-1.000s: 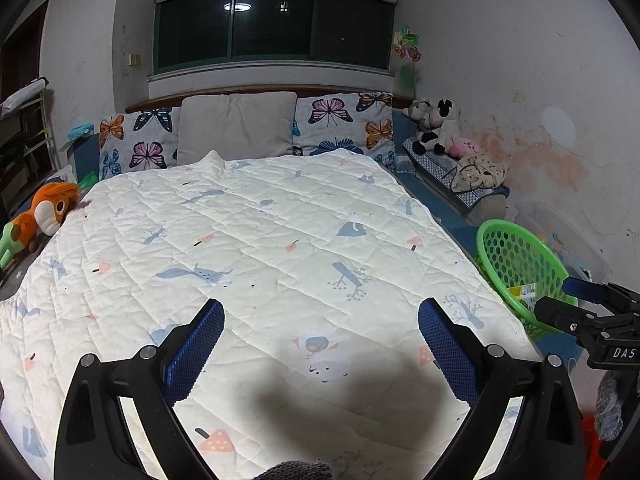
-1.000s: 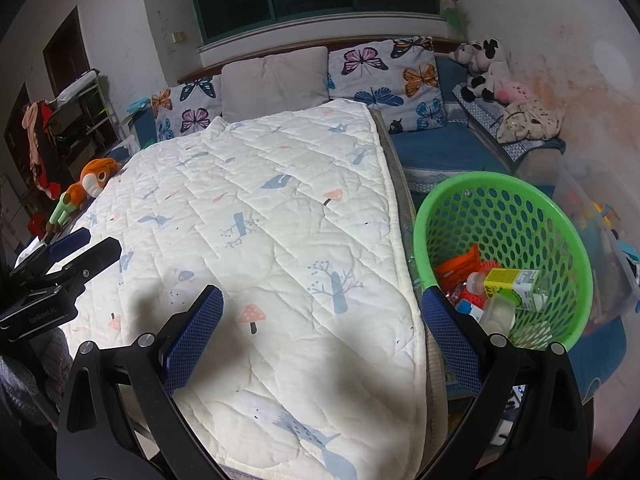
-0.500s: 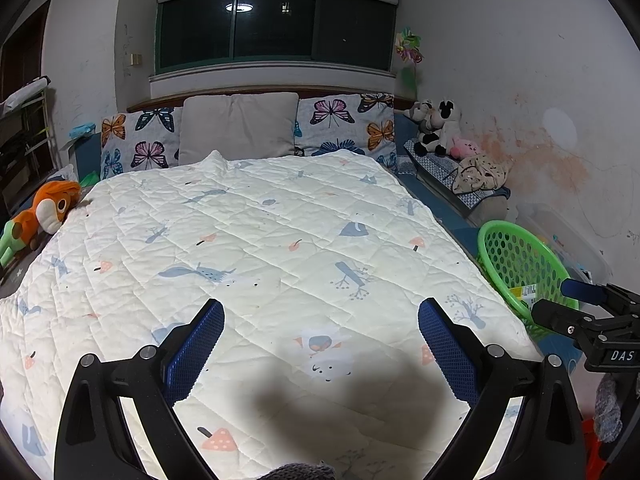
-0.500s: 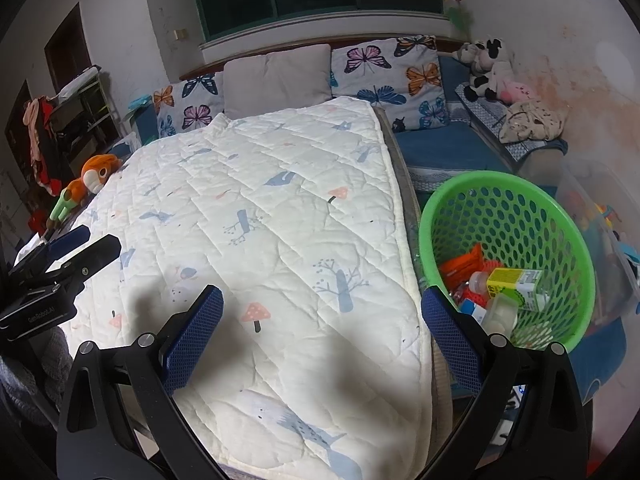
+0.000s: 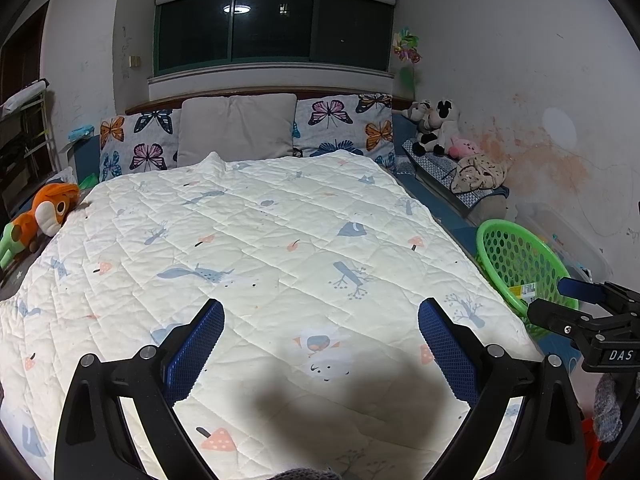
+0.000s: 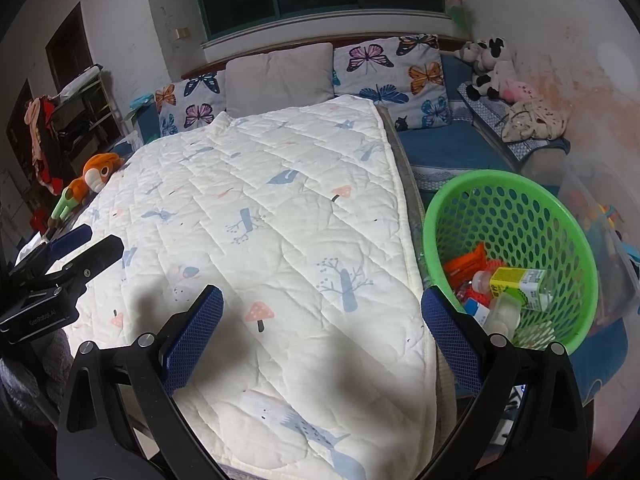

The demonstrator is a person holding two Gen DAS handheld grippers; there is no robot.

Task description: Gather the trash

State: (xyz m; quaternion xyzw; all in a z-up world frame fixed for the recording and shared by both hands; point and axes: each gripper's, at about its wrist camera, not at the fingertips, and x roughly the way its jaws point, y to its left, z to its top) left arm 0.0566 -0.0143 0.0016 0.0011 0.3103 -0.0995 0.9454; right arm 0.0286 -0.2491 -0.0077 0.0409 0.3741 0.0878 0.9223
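A green mesh basket (image 6: 516,196) stands beside the bed's right edge and holds trash: a yellow-green drink carton (image 6: 518,282), an orange wrapper (image 6: 466,262) and small plastic bottles (image 6: 482,280). The basket also shows in the left wrist view (image 5: 516,252). My left gripper (image 5: 320,328) is open and empty above the foot of the white quilt (image 5: 260,248). My right gripper (image 6: 322,324) is open and empty over the quilt's right corner, just left of the basket. Each gripper shows from the side in the other's view, the right one (image 5: 580,304) and the left one (image 6: 68,252).
Butterfly pillows (image 5: 344,124) and a grey pillow (image 5: 236,128) line the headboard. An orange plush toy (image 5: 52,208) lies at the bed's left edge. Plush animals (image 5: 436,128) sit on a blue bench at the right wall. A clear storage bin (image 6: 596,208) stands behind the basket.
Both views have shifted slightly; the basket sits a little lower and further right in the left wrist view. Both grippers stay open and empty.
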